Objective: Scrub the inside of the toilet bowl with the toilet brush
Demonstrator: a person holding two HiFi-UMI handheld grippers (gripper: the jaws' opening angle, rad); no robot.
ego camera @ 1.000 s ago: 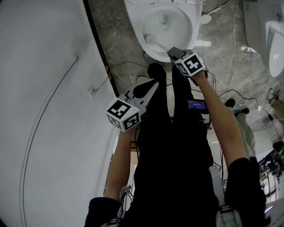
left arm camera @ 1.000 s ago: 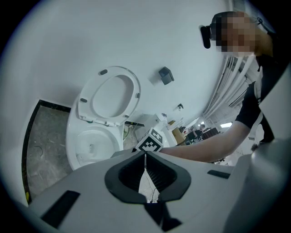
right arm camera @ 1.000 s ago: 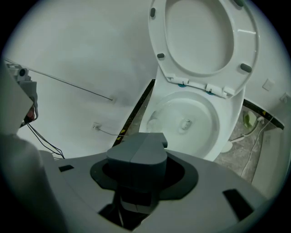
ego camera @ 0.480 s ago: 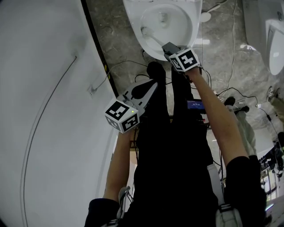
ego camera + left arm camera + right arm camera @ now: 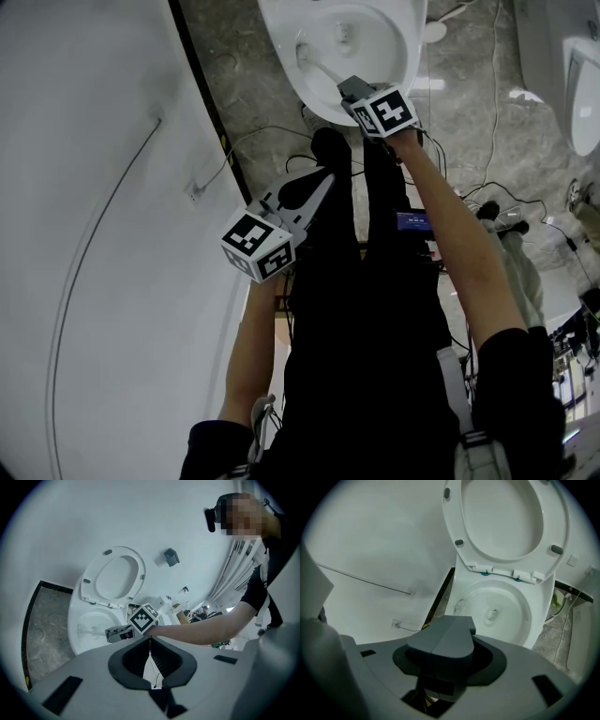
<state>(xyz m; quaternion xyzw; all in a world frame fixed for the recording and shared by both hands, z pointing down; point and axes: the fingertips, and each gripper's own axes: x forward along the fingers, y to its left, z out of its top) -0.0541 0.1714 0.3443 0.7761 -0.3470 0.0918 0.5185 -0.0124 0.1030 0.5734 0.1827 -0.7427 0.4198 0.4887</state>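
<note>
The white toilet bowl (image 5: 277, 49) is at the top of the head view, with its seat (image 5: 508, 522) raised. My right gripper (image 5: 345, 90) hangs over the bowl's near rim, shut on the handle of the toilet brush (image 5: 319, 70). The brush head rests low against the bowl's left inner wall, and its bristles (image 5: 461, 605) show past the shut jaws. The left gripper view shows the right gripper (image 5: 115, 633) with the brush (image 5: 86, 630) reaching into the bowl (image 5: 75, 616). My left gripper (image 5: 326, 180) is held back over the legs, shut and holding nothing.
A curved white wall (image 5: 94, 234) with a socket (image 5: 195, 192) and cord runs along the left. Cables (image 5: 492, 94) lie over the marbled floor around the toilet. Another white fixture (image 5: 583, 84) stands at the right edge. A grey box (image 5: 171, 556) is fixed on the wall.
My right gripper has pushed forward over the rim, and the brush head has slid from the bowl's near left toward its far left wall. The left gripper has barely moved.
</note>
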